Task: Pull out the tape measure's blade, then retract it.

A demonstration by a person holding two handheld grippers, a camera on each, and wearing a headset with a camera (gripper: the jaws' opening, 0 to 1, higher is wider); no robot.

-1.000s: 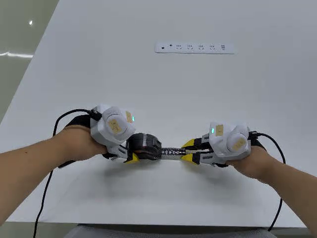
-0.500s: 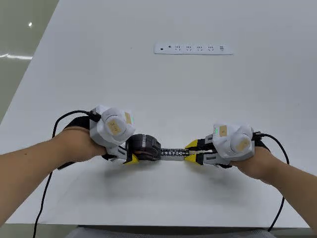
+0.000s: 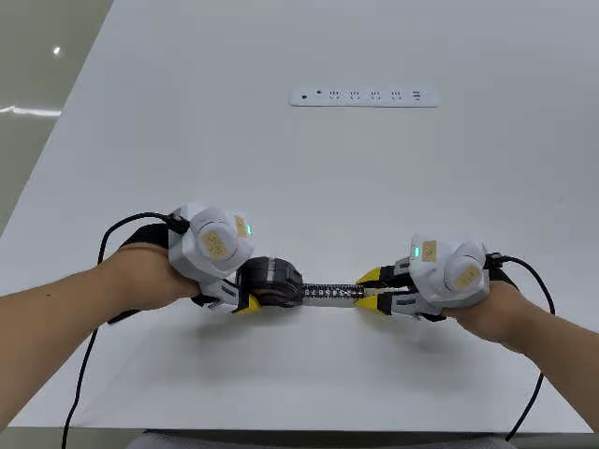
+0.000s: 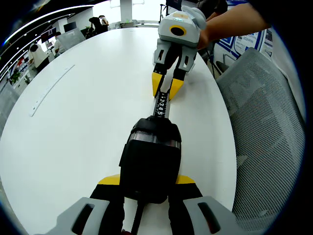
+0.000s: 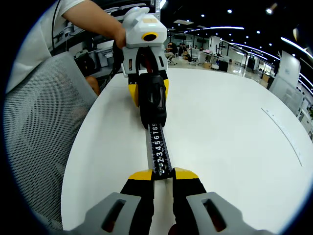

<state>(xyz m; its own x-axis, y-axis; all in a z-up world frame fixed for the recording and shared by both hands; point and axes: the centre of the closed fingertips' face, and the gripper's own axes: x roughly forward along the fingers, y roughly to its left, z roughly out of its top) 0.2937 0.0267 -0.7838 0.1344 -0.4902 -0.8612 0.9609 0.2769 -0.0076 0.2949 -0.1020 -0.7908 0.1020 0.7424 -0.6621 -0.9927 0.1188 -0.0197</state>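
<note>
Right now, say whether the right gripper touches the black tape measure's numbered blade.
Touching: right gripper view shows the right gripper clamped on the blade.

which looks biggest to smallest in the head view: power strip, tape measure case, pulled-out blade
1. power strip: longest, though farthest from the camera
2. tape measure case: shorter but thicker, a close call with the strip
3. blade: a thin sliver, clearly smallest

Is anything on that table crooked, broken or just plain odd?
Nothing stands out. The left gripper holds the tape measure, the right gripper pinches the tip of the blade, and the blade runs straight between them with no kink. A power strip lies flat farther back on the table.
</note>
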